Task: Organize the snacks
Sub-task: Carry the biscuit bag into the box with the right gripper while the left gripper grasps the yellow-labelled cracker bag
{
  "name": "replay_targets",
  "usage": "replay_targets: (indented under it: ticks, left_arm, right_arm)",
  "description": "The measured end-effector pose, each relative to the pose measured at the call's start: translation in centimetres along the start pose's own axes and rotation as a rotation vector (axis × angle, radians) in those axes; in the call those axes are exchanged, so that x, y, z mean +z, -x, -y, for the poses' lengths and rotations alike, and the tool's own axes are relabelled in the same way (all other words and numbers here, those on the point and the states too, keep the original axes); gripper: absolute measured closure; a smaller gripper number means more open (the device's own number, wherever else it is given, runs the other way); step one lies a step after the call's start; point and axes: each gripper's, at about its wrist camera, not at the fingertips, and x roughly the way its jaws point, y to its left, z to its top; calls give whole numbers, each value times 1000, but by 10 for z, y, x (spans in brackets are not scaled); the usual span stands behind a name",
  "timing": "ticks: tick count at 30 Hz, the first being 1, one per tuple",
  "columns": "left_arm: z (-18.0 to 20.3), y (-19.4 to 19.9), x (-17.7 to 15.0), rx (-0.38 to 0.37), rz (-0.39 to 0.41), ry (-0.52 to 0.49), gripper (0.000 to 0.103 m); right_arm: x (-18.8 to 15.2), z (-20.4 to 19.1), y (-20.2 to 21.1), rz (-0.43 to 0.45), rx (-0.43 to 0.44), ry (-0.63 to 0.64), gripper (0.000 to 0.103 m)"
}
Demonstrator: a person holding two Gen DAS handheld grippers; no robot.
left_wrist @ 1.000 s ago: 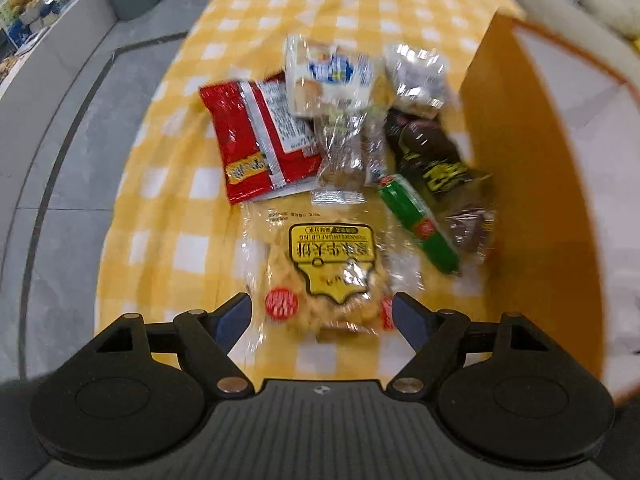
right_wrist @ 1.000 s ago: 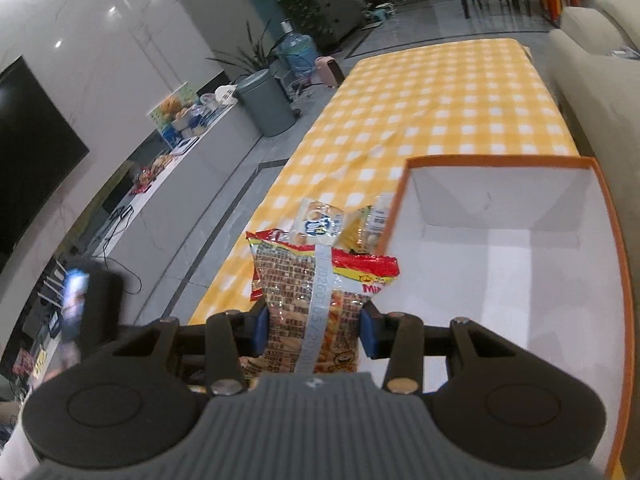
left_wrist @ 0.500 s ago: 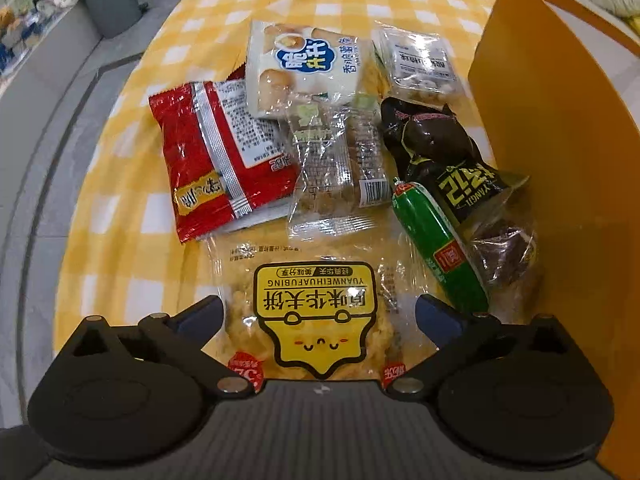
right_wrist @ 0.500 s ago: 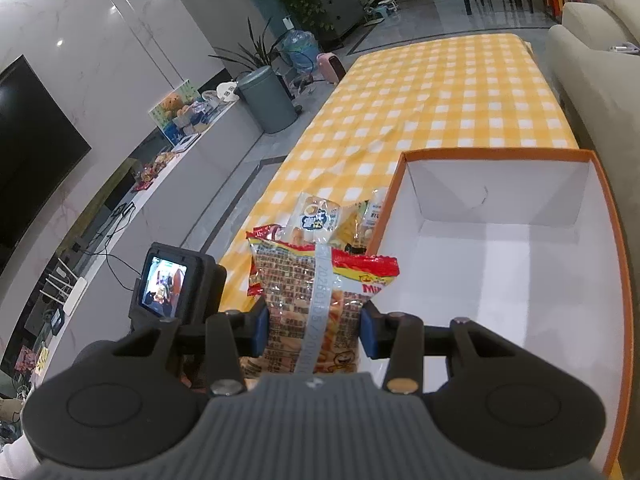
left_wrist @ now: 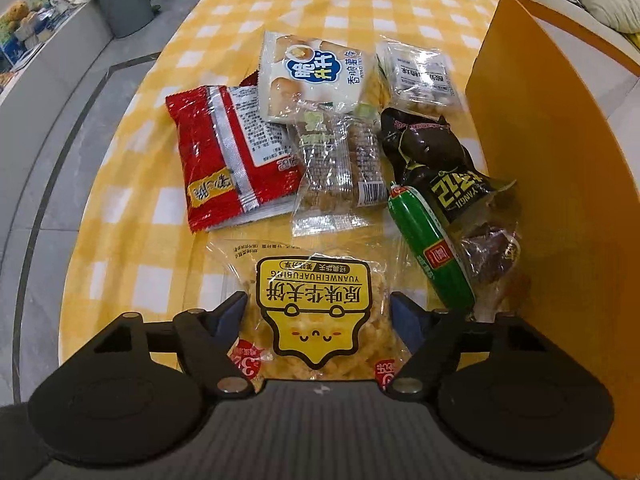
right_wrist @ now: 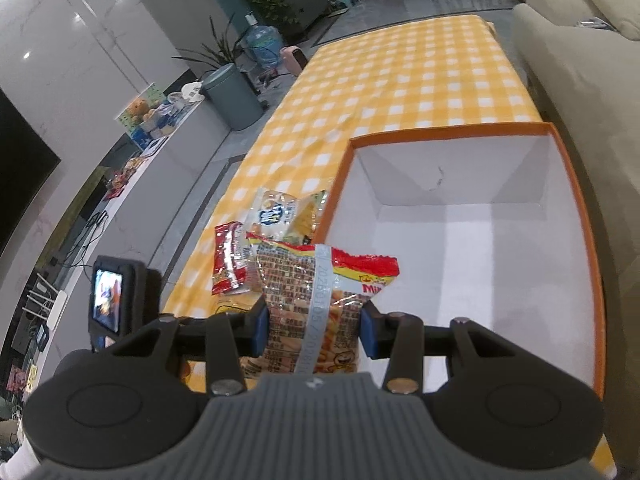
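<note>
Now — right gripper grips snack bag | box rim beside — inside bare

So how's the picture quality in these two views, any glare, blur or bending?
Left wrist view: sharp in the middle, glare on the red packet and the clear wrappers, and the orange box wall bows from fisheye. Right wrist view: softer overall, the checked tablecloth curves, and the box interior looks evenly lit, without hard shadows.

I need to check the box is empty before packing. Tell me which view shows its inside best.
The right wrist view: it looks straight into the orange box, showing its bare white floor and walls. The left wrist view shows only its orange outer wall at the right edge.
</note>
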Motion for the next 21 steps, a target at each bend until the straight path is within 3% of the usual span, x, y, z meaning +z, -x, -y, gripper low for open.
replay_targets:
  ticks: [5,11,21]
  left_arm:
    - [-6,13,-11,-48,-21,42,20]
    - [-11,28,-12,-95,7,42,21]
    - [-18,50,-8,-221,38,60,22]
  right_arm:
    - [-3,9,-4,-37,-58,-14,61]
    - [-12,24,-31,-130,-122,-51,61]
    - [-29,33,-88,-310,-107,-117,57]
